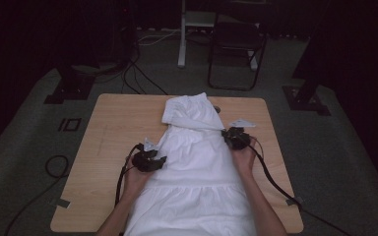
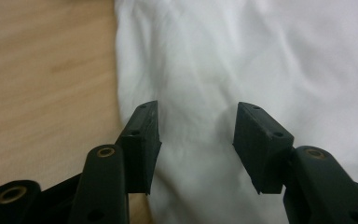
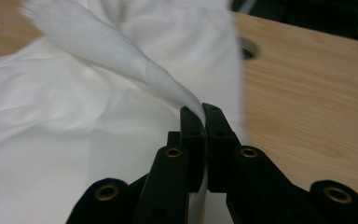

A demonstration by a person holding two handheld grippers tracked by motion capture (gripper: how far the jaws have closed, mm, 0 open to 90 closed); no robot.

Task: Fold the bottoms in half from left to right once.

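Folding a white garment (image 1: 192, 162) spread along the wooden table (image 1: 108, 123). Right gripper (image 3: 204, 116) clenched on a pinched fold at the cloth's edge; left gripper (image 2: 196, 135) parted over cloth, grasping nothing. Next, probably: closing left on its edge, then lifting both sides together.

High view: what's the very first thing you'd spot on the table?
A big white dress lies spread down the middle of the wooden table, bright against the dark room. The right gripper is pinched shut on a fold of the dress at its right edge, and the left gripper hovers open over its left edge.
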